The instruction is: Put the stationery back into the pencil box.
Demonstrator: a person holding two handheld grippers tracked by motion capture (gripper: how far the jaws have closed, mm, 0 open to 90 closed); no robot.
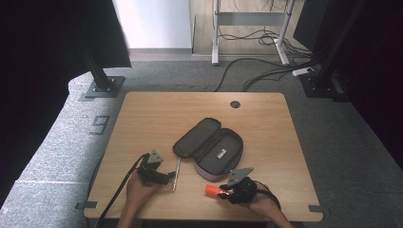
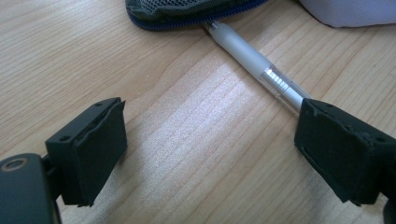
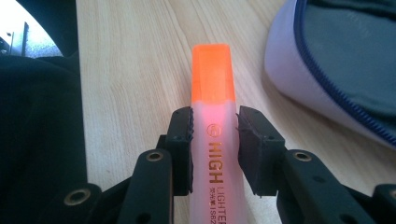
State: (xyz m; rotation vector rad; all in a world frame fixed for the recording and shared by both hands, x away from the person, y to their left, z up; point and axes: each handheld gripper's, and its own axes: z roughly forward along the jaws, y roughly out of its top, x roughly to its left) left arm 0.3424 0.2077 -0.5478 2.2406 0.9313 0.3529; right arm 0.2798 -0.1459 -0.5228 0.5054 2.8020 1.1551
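Two grippers are being worked at the worktop [image 1: 142, 123], with an open pencil case [image 1: 211, 147] lying between and beyond them; an orange highlighter [image 3: 214, 140] is being clamped at its barrel by the right gripper [image 3: 215, 140], whose jaws are being pressed against both sides of the pale body just below the orange cap; in the high view the highlighter [image 1: 212, 190] is being held near the front edge of the worktop, just in front of the case's lilac outer wall, cap pointing left; the left gripper [image 2: 210, 140] is being kept wide open with nothing between its jaws, low over the wood beside a silver pen [image 2: 254, 65], whose far tip is lying against the case's zip edge while its near end is being hidden behind one jaw. Judged from this, the highlighter is being readied for the case; to do that well, the grip is best kept firm at mid-barrel so the marker is not being tilted, the marker is being lifted clear of the raised wall before being carried over the open compartment, and it is being laid lengthwise along the case; the pen is best left undisturbed meanwhile.
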